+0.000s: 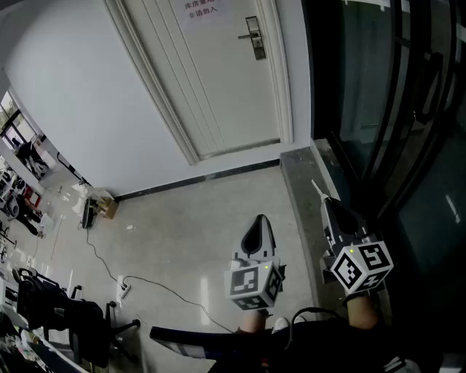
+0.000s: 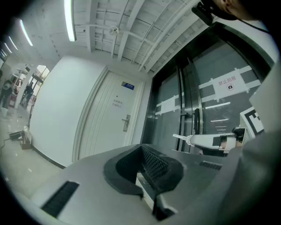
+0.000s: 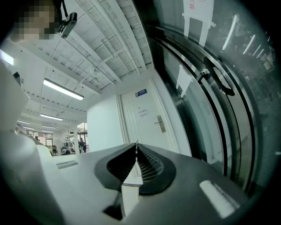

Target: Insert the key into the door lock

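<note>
Grippers, head view: two, each carrying one cube of square black-and-white markers. The left gripper (image 1: pixel 260 221) tapers to a closed point with nothing in it, and the right gripper (image 1: pixel 328 204) pinches the key (image 1: pixel 317 189).
Key, head view: one thin pale metal blade sticking out past the right jaws, well apart from the door lock (image 1: pixel 255 36).
Door, head view: one white door (image 1: pixel 211 80) with raised mouldings and one paper sign (image 1: pixel 198 9); the lock is a metal plate with a lever handle.
Surroundings, head view: a dark glass wall (image 1: pixel 386 109) on the right and a pale polished floor (image 1: pixel 196 226) with one thin cable (image 1: pixel 145 280) and one cardboard box (image 1: pixel 108 206) by the wall.
Left gripper view, jaws: two black ribbed pads pressed together with nothing between them.
Left gripper view, beyond: the right gripper (image 2: pixel 193 140) with the key (image 2: pixel 181 137) pointing left; the door lock (image 2: pixel 126 123) is well apart.
Right gripper view, jaws: two ribbed black pads clamped on the key (image 3: pixel 136 147), which is seen edge-on as a thin sliver.
Right gripper view, beyond: the door lock (image 3: pixel 160 124) on the white door, with the glass wall to its right.
</note>
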A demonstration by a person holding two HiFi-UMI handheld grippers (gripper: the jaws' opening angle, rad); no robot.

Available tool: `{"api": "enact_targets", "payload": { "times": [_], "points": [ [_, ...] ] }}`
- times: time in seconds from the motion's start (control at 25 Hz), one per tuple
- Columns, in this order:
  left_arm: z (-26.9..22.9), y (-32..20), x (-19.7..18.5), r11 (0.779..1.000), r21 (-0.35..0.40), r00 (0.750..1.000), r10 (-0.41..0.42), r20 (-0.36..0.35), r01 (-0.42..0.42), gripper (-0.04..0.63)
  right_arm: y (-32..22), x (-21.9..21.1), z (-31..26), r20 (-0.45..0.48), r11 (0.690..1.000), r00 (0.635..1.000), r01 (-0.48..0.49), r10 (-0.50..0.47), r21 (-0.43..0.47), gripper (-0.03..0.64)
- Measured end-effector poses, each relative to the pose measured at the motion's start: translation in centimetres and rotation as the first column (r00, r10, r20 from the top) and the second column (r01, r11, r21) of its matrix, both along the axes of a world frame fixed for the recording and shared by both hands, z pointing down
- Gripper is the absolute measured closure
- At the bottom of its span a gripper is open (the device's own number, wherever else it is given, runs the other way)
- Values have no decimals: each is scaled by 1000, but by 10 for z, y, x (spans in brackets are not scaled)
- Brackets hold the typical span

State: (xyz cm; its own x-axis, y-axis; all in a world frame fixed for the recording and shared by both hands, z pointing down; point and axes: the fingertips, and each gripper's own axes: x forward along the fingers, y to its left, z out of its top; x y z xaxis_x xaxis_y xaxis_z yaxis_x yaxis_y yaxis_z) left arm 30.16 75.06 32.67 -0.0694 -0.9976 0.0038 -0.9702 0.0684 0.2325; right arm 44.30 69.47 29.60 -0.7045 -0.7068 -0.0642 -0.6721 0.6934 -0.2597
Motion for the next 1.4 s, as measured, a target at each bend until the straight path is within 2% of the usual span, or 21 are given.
{"api": "enact_targets", "payload": {
  "times": [0.52,0.96,1.2,1.4],
  "points": [
    [3,-2,-8,1000,10,1000,-21,-18,21,595,-3,-6,3,-11,1000,1000,2,-2,-2,606],
    [9,1,-34,1000,-1,998,-13,-56,13,595,-2,-30,4,-40,1000,999,-9,10,7,606],
    [37,-5,-44,998,-59,994,13,-108,-20,595,-7,-43,20,-58,1000,998,-29,29,7,605],
    [44,-35,-47,994,-95,991,45,-129,-57,595,-35,-53,24,-62,999,997,-36,36,0,606]
  ]
}}
